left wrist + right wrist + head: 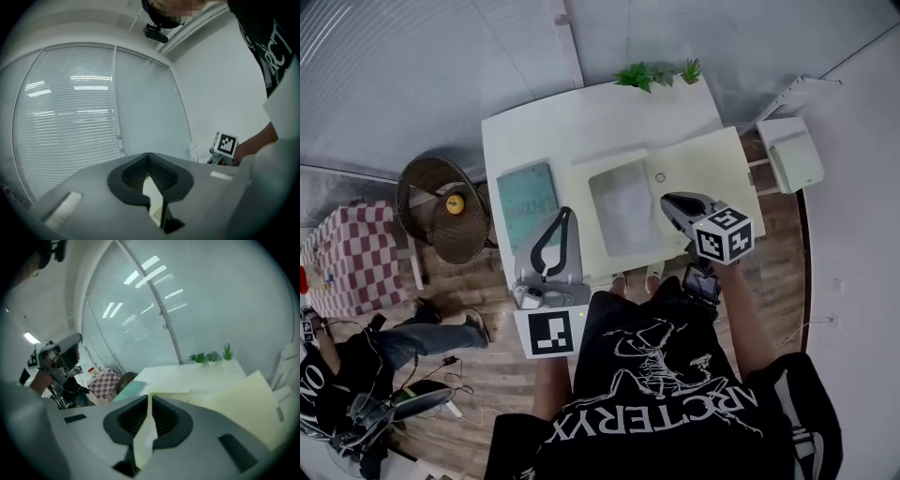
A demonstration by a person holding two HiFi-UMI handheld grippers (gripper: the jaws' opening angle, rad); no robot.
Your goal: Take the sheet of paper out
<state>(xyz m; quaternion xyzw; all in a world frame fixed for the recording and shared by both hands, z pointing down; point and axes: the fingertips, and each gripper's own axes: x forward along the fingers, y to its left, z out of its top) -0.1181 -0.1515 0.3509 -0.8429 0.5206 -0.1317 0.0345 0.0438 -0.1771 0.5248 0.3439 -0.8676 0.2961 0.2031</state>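
Observation:
A pale yellow folder (708, 169) lies open on the white table (581, 122). A greyish sheet (623, 208) lies on its left half. My right gripper (667, 202) hangs over the folder just right of that sheet, jaws shut with nothing between them. In the right gripper view the shut jaws (150, 397) point at the folder (243, 399). My left gripper (567, 215) hovers at the table's near edge between the teal book and the sheet. Its tips meet and hold nothing. The left gripper view (148, 155) looks only at blinds and a wall.
A teal book (528, 195) lies left of the folder. Small green plants (656, 73) stand at the table's far edge. A wicker chair (441, 208) stands left of the table and a white stool (795, 155) right of it. People sit at the lower left.

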